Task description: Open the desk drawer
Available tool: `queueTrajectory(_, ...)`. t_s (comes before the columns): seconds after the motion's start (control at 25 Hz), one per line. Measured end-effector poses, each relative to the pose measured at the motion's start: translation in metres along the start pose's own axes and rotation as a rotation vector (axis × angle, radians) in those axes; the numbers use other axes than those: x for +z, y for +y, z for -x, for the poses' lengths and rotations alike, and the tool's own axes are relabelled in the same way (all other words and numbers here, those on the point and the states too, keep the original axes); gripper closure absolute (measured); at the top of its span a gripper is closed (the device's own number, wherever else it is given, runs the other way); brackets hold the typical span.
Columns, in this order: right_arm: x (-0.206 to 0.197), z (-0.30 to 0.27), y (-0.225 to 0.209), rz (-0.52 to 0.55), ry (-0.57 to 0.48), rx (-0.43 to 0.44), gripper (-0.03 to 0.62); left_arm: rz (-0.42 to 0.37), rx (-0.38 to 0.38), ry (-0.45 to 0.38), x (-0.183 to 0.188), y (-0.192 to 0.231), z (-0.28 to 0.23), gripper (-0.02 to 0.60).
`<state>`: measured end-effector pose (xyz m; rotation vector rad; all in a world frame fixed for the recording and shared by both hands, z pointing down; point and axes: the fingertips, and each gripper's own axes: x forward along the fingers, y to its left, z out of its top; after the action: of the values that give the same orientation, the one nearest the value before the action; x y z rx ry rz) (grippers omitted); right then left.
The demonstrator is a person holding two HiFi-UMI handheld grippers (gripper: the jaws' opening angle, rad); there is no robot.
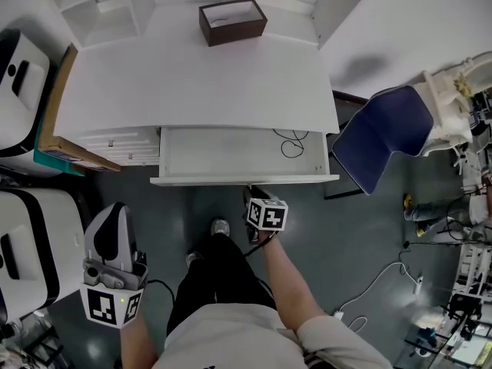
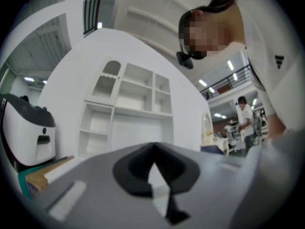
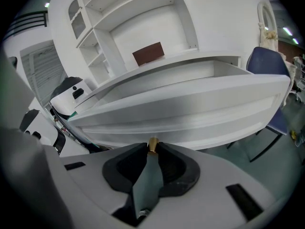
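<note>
Right gripper view: right gripper pinched on the brass knob of the desk drawer.
From the head view: well out of the desk at frame centre, long axis left to right, front toward the bottom edge, directly ahead of the pinching jaws; further pull likely down-frame. Left gripper pressed together on nothing, well apart at lower left, the farther one. No legible writing: only square markers and a small striped logo on a white shirt.
</note>
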<state>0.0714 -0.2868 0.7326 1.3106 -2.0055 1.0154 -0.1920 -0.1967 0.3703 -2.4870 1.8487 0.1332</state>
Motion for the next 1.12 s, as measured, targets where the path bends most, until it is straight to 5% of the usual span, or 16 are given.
queueTrajectory(1.12, -0.043, 0.032, 0.003, 0.009, -0.024, -0.038, 0.519, -0.037, -0.058, -0.011, 0.016, -0.027, 0.052, 0.575)
